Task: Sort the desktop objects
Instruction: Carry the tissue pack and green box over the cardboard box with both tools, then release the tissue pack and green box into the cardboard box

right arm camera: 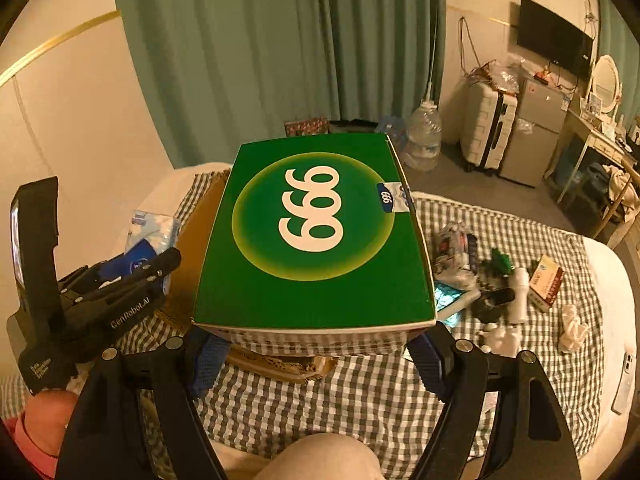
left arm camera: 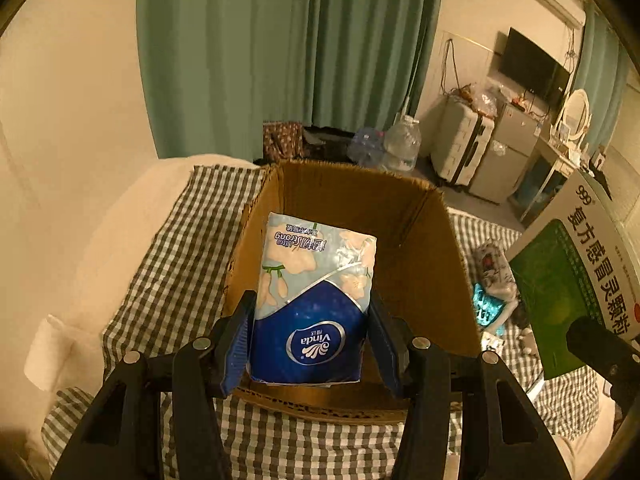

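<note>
Left claw [left arm camera: 310,344]: I grip a blue-white Vinda tissue pack [left arm camera: 316,300] over the cardboard box [left arm camera: 420,232].
Right claw [right arm camera: 316,354]: spread wide, clamping a green "999" box [right arm camera: 316,232].

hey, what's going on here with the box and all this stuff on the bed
A person is sorting things with two handheld tongs. The left tongs grip a blue tissue pack over an open cardboard box on the checked cloth. The right tongs carry a green medicine box just beside it. More small items lie loose on the cloth to the right, not yet sorted.
</note>
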The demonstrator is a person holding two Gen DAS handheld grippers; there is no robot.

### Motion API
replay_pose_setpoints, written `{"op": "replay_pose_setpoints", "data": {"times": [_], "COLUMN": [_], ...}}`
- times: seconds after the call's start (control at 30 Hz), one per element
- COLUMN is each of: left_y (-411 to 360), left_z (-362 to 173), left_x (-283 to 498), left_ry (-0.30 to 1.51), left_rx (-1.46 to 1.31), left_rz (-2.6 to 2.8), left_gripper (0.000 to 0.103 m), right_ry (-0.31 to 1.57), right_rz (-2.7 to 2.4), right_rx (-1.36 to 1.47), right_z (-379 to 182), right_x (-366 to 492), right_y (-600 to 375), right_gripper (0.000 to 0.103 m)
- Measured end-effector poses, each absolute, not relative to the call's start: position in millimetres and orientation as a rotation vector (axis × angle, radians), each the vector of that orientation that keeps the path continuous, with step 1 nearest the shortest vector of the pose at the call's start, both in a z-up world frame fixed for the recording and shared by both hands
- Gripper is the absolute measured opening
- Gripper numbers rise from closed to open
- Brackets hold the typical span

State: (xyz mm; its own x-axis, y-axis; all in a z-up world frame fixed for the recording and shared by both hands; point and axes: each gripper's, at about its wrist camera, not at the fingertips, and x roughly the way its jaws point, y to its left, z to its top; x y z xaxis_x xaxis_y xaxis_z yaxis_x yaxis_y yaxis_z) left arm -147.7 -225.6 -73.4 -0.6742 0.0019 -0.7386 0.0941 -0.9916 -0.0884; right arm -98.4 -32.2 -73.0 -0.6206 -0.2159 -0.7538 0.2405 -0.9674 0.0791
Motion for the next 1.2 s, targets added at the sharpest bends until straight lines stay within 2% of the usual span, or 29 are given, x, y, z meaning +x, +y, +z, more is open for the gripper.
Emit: {"op": "replay_pose_setpoints", "data": {"times": [0.2,0.37,0.43,0.5,0.57,0.67,1.0,1.2], "left_y": [-231,-231,-231,-232,-234,-236,-228,-196], "left_z": [-92,-104,-105,-105,-104,-106,-104,-80], "left_x": [-161,-169,-171,-171,-171,-169,-153,-136], "left_ry": [0.220,0.194,0.170,0.150,0.138,0.150,0.127,0.112], "left_rx": [1.308,1.362,1.368,1.365,1.360,1.375,1.425,1.386], "left_rz": [-2.815,-2.802,-2.787,-2.769,-2.765,-2.754,-2.745,-2.808], "left_gripper": [0.054,0.060,0.080,0.088,0.088,0.088,0.088,0.098], "right_ry": [0.050,0.064,0.058,0.041,0.007,-0.027,-0.102,-0.180], "right_rz": [-2.579,-2.552,-2.541,-2.536,-2.513,-2.508,-2.581,-2.625], "right_rx": [1.263,1.304,1.313,1.307,1.290,1.301,1.250,1.241], "right_z": [-95,-111,-115,-116,-116,-118,-104,-93], "right_x": [-114,-129,-135,-140,-143,-148,-136,-122], "right_y": [-43,-59,-62,-66,-69,-70,-55,-25], "right_gripper": [0.078,0.078,0.078,0.079,0.080,0.093,0.093,0.093]}}
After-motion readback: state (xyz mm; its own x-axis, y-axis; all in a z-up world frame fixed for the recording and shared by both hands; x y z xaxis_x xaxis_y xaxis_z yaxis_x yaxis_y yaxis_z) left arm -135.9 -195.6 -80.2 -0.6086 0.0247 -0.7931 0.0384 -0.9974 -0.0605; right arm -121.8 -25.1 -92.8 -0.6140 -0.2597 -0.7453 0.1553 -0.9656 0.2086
